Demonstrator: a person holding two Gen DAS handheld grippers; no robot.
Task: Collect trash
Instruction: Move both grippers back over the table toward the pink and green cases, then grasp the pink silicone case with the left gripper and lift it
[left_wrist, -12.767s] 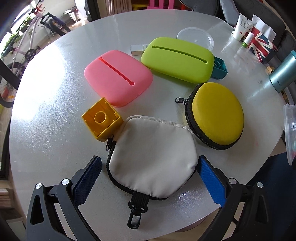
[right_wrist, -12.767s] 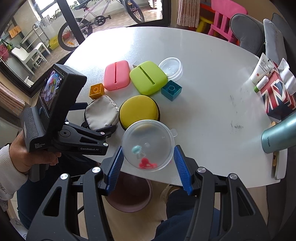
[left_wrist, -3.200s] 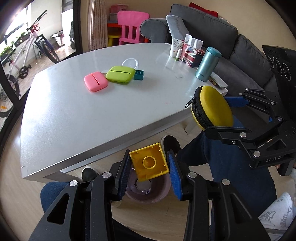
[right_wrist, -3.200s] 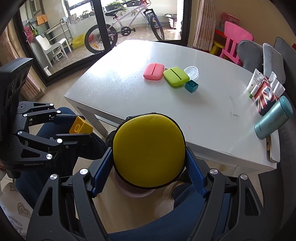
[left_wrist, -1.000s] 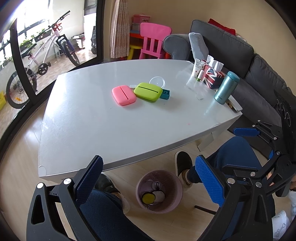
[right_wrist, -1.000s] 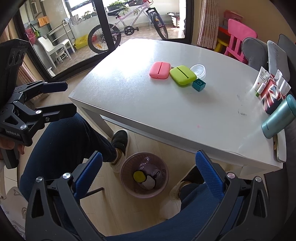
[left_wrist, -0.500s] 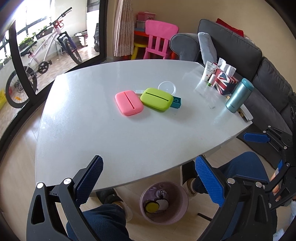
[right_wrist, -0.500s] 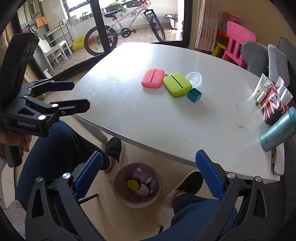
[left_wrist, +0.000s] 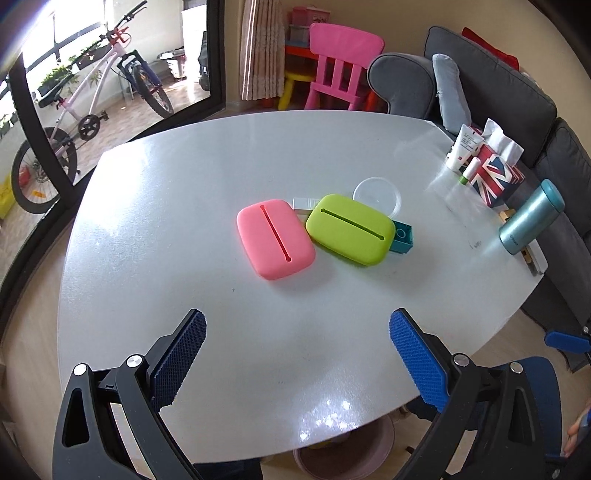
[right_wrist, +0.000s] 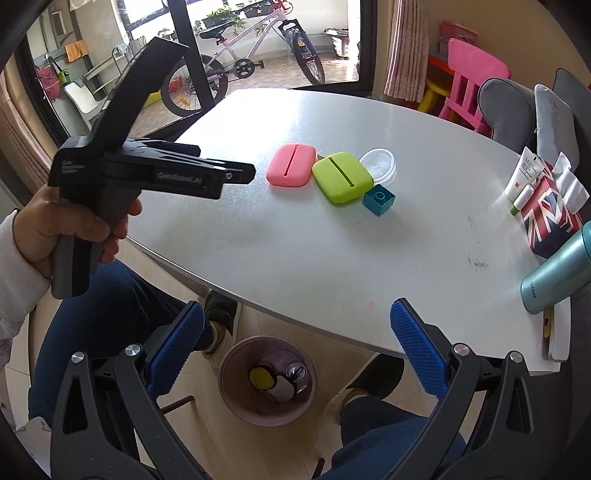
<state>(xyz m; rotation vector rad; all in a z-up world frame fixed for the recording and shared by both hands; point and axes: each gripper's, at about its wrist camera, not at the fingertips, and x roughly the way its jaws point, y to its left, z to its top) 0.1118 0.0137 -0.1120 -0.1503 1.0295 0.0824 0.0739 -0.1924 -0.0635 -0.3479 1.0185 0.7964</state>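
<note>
A pink pouch, a lime green pouch, a teal block and a clear round lid lie mid-table. They also show in the right wrist view: pink pouch, green pouch, teal block, lid. My left gripper is open and empty over the near table edge, short of the pink pouch. My right gripper is open and empty above the mauve trash bin, which holds a yellow case and other items.
The white table carries a teal flask, a Union Jack tissue box and tubes at the right. A pink chair and grey sofa stand behind. The person's legs flank the bin. The left gripper's body shows in the right wrist view.
The left gripper has moved forward over the table towards the pouches. The right gripper stays above the bin. Both are still open and empty.
</note>
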